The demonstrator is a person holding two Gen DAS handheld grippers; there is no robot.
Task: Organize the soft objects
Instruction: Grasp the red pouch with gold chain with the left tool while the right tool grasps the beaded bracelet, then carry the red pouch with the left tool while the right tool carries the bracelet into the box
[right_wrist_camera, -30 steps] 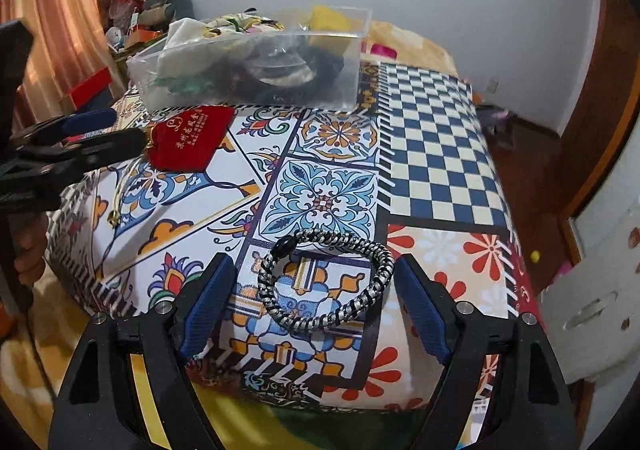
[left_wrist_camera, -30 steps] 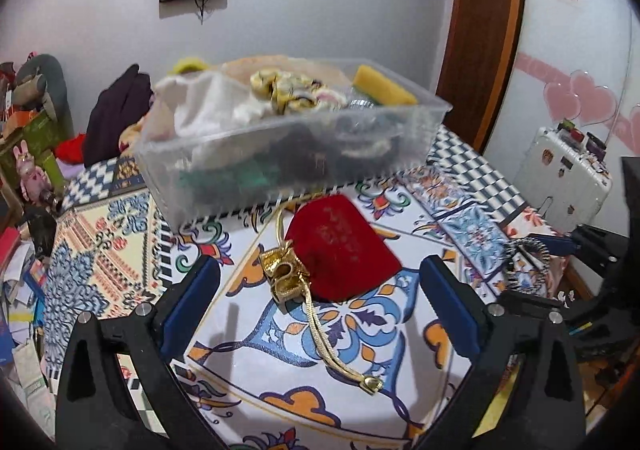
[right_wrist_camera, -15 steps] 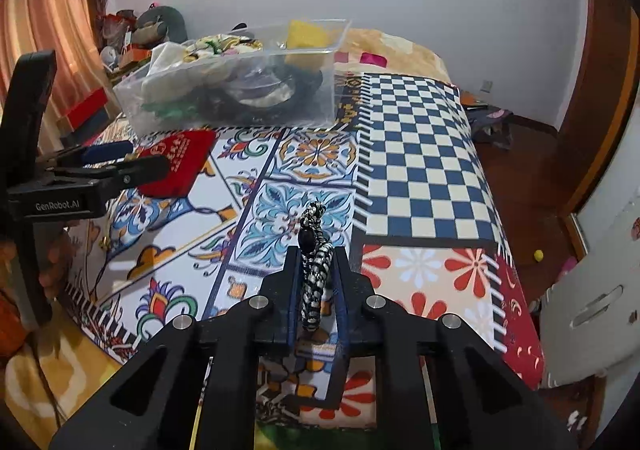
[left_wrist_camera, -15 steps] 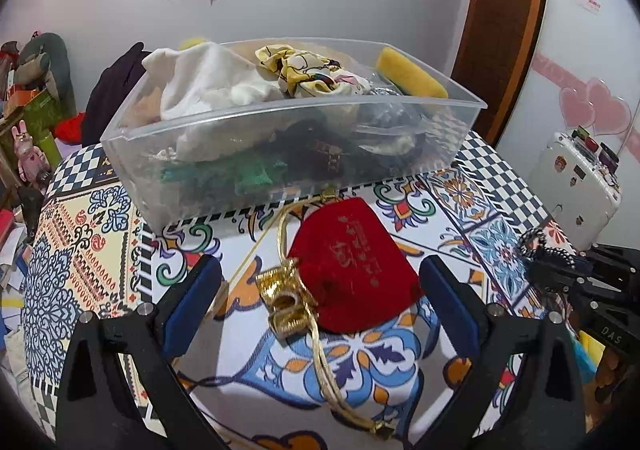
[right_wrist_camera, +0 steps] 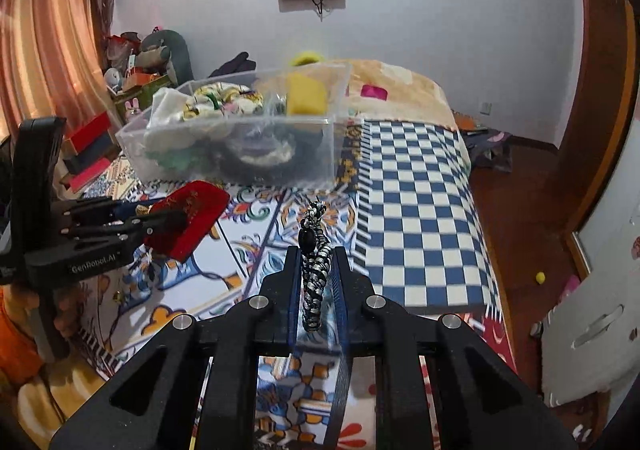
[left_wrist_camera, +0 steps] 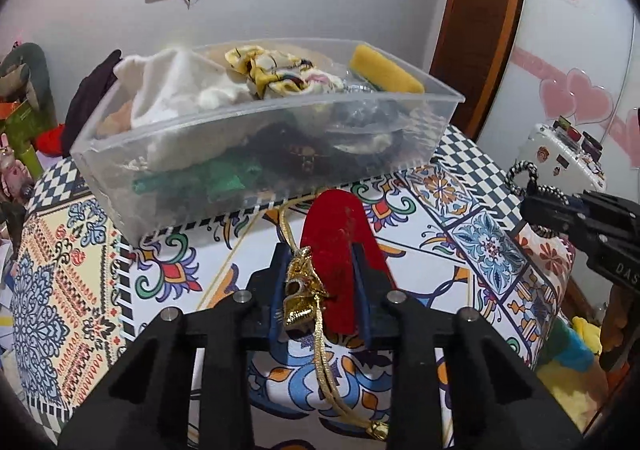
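Left tool (left_wrist_camera: 320,270) pinches the red pouch (left_wrist_camera: 340,234); right tool (right_wrist_camera: 316,270) clamps the braided bracelet (right_wrist_camera: 314,274), bin (left_wrist_camera: 280,153) ahead.

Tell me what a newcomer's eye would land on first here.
Probably the red velvet pouch with gold cord, pinched in the left gripper above the patterned bedspread. Next, the black-and-white braided bracelet clamped in the right gripper, and behind both the clear plastic bin heaped with fabrics.
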